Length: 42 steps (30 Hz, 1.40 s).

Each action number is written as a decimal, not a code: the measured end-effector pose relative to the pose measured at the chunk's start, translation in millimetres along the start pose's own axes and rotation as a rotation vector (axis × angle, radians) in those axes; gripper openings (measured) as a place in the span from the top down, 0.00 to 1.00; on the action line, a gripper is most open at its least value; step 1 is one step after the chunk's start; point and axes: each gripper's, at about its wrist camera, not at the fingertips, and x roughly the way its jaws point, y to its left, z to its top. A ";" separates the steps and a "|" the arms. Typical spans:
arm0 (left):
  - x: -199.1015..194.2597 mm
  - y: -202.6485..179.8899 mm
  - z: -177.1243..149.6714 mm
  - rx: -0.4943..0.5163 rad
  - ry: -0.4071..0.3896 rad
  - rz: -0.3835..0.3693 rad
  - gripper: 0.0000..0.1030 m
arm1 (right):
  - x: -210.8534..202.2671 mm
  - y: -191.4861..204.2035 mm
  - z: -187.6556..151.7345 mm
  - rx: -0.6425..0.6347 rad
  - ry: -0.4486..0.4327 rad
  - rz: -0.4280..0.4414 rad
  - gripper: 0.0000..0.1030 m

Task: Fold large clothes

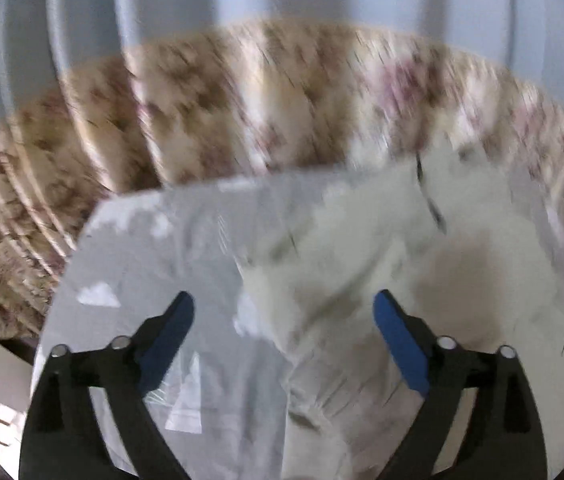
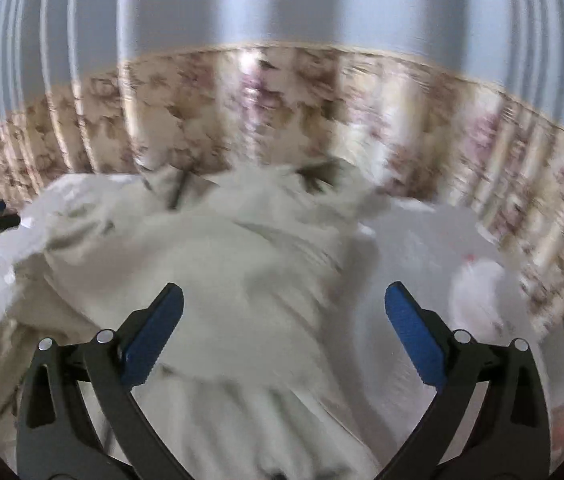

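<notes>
Left view: my left gripper [image 1: 284,308] gapes wide, gripping nothing, over a blurred white garment [image 1: 382,248] on a grey sheet [image 1: 154,264]. Right view: my right gripper [image 2: 284,300] is spread too, above the same crumpled garment [image 2: 222,248]; only here a white lump [image 2: 478,280] shows, unidentifiable.

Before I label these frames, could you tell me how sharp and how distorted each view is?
Left wrist view: motion blur smears the floral bedspread and white garment; the open left gripper stays crisp. Right wrist view: similar smear, fisheye bends the curtain; the open right gripper is sharp.
</notes>
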 end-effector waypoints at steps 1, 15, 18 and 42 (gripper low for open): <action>-3.6 -4.9 4.6 -0.027 -0.015 -0.016 0.08 | 7.3 6.6 3.0 0.000 -0.006 0.024 0.03; 88.8 -98.8 -17.4 0.076 0.171 -0.009 0.03 | 70.3 -80.2 -41.4 0.243 0.205 -0.108 0.03; 63.4 -110.0 18.0 0.050 0.074 -0.048 0.03 | 62.8 -86.0 -36.6 0.281 0.168 -0.071 0.03; 284.2 -181.2 159.0 0.462 0.297 -0.141 0.11 | 94.1 -107.4 127.3 0.148 -0.022 0.018 0.03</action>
